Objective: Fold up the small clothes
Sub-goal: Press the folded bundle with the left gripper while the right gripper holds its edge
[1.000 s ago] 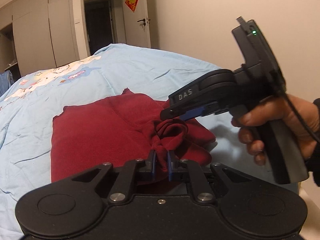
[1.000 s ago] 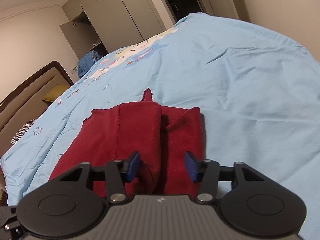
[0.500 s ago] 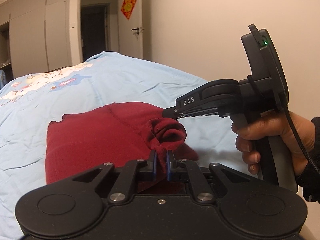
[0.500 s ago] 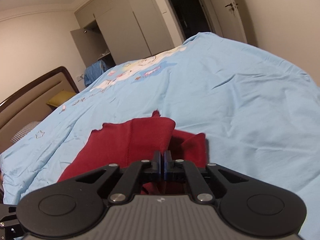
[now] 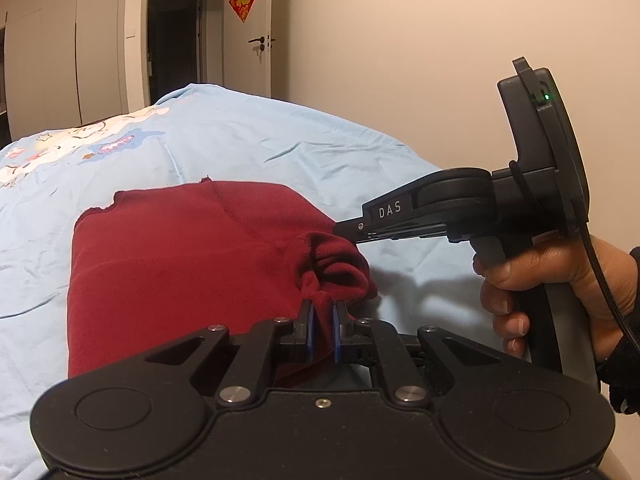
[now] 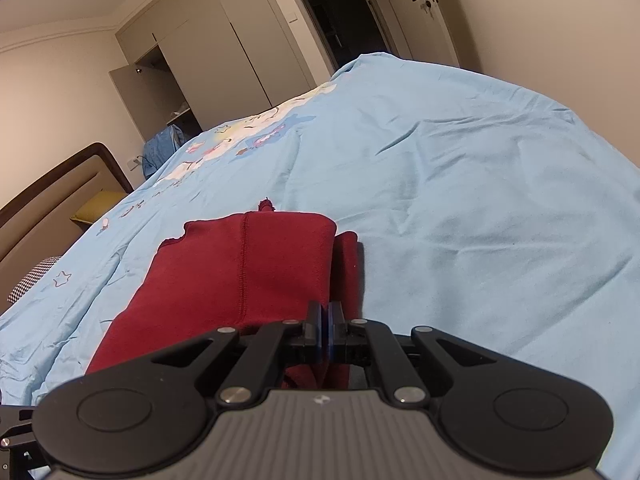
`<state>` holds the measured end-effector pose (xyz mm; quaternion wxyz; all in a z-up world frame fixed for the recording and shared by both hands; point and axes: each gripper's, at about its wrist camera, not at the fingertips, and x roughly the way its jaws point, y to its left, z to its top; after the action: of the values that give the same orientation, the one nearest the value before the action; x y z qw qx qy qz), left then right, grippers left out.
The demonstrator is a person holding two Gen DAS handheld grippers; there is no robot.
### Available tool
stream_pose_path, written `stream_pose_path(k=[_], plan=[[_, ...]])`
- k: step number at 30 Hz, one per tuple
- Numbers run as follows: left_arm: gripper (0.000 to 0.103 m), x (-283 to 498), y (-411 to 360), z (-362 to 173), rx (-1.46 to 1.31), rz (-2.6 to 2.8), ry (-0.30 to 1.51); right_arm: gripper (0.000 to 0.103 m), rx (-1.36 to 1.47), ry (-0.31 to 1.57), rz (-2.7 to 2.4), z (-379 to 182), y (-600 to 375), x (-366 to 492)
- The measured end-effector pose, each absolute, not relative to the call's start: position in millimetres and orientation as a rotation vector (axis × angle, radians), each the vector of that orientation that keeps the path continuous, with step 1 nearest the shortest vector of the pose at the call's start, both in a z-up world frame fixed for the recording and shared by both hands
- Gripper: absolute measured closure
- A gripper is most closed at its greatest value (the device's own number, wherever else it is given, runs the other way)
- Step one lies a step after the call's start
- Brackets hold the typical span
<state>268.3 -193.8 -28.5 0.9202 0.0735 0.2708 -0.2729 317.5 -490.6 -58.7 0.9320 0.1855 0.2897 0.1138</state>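
A dark red garment (image 5: 172, 264) lies partly folded on the light blue bedsheet (image 5: 248, 140). My left gripper (image 5: 322, 312) is shut on a bunched fold of the garment at its near right corner. My right gripper (image 6: 325, 316) is shut on the garment's right edge (image 6: 344, 264); it also shows in the left wrist view (image 5: 344, 232), coming in from the right, held by a hand (image 5: 560, 280). In the right wrist view the garment (image 6: 224, 280) lies flat with a seam down its middle.
The bedsheet (image 6: 460, 200) spreads wide to the right and beyond the garment. A cartoon print (image 6: 256, 132) lies farther up the bed. A headboard (image 6: 60, 184) stands at left. Wardrobes (image 6: 208, 48) and a door (image 5: 244, 40) stand behind.
My right gripper went from open to shut on the garment's right edge. Both grippers have lifted and drawn that edge; the garment now looks flatter and squarer.
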Motion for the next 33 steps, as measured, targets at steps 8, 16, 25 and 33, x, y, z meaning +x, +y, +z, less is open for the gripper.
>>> stream_pose_path(k=[8, 16, 25, 33], plan=[[0.094, 269.4, -188.2, -31.9, 0.113, -0.568, 0.574, 0.1, 0.387, 0.618, 0.22, -67.5, -489.0, 310.1], [0.094, 267.8, -187.9, -37.8, 0.117, -0.574, 0.58, 0.084, 0.471, 0.625, 0.221, -63.2, -494.6, 307.2], [0.094, 279.0, -186.7, -42.4, 0.07, -0.579, 0.607, 0.077, 0.351, 0.677, 0.249, -67.1, -476.0, 292.9], [0.085, 279.0, -175.0, -32.8, -0.011, -0.604, 0.585, 0.067, 0.295, 0.651, 0.201, -62.0, -475.5, 274.8]])
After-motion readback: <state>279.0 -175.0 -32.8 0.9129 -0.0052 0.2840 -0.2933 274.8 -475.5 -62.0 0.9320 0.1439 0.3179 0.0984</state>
